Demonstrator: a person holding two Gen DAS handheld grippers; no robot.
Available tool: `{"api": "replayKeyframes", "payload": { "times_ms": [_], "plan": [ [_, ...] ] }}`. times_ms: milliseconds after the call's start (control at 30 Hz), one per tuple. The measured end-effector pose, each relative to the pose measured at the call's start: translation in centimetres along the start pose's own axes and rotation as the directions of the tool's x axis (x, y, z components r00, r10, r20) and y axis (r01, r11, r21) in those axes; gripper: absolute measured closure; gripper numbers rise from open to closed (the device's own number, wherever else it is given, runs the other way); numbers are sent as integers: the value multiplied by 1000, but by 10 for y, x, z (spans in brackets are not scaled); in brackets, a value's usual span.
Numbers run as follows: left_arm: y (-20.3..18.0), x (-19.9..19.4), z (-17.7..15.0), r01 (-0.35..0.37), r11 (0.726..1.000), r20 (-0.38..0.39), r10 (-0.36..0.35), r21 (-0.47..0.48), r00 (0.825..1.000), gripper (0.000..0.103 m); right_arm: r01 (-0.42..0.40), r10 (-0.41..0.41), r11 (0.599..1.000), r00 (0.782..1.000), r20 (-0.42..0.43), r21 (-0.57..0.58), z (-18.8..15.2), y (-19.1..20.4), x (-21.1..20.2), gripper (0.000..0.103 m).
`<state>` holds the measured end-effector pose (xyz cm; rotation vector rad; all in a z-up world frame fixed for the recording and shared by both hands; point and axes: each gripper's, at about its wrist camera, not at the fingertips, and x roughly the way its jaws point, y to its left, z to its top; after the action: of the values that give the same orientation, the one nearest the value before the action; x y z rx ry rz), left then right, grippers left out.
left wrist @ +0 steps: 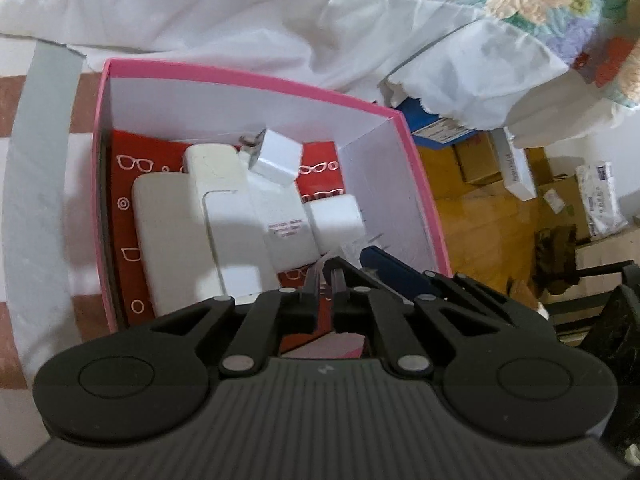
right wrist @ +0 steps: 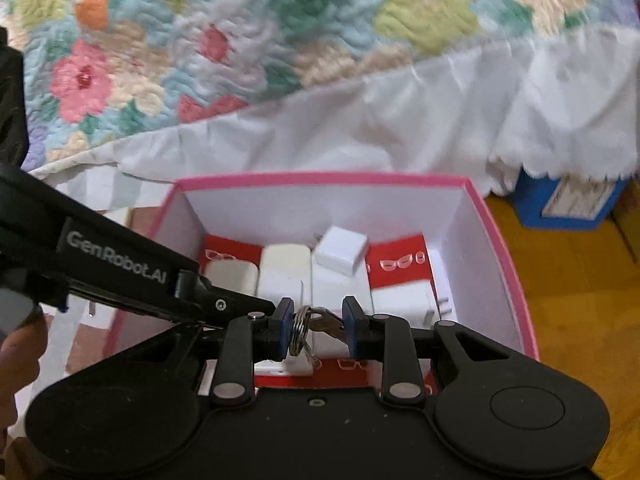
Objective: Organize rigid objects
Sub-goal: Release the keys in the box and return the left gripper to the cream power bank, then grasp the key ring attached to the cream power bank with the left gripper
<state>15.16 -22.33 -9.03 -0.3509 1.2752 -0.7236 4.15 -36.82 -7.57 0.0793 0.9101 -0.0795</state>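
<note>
A pink box point(left wrist: 256, 76) with white walls and a red glasses-print floor holds several white chargers and adapters point(left wrist: 224, 216). It also shows in the right wrist view point(right wrist: 320, 179), where a small white cube point(right wrist: 341, 251) lies on top of the chargers. My right gripper point(right wrist: 318, 328) is shut on a metal key ring with keys point(right wrist: 308, 330) and holds it above the box's near side. My left gripper point(left wrist: 327, 276) is shut and empty, over the box's near right corner. The left gripper's arm crosses the right wrist view at the left point(right wrist: 120, 276).
A flowered quilt point(right wrist: 240, 40) and white bed skirt point(right wrist: 360, 120) hang behind the box. Cardboard boxes and packets point(left wrist: 516, 168) lie on the wooden floor point(left wrist: 480, 232) to the right, with a blue box point(right wrist: 572, 200) under the bed. The pink box rests on a striped cloth point(left wrist: 48, 160).
</note>
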Motion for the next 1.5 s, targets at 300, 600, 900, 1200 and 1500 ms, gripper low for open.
{"api": "replayKeyframes", "payload": {
  "times_ms": [300,600,900,1200,1500],
  "plan": [
    [2,-65,-1,-99,984,66,90,146,994,61,-129,128,991,991,50,20,1,15,-39,46],
    [56,-163,1,-239,951,155,210,195,965,47,-411,434,870,901,26,-271,1,114,-80,35],
    [155,-175,-19,-339,930,179,313,142,933,39,-488,518,742,853,-69,-460,-13,199,-33,29],
    [228,-131,-20,-368,921,216,336,127,917,41,-397,439,756,897,-48,-521,-34,236,51,29],
    [245,-84,-11,-460,856,227,411,237,883,78,-345,375,809,926,-34,-475,-36,243,105,30]
  ]
}}
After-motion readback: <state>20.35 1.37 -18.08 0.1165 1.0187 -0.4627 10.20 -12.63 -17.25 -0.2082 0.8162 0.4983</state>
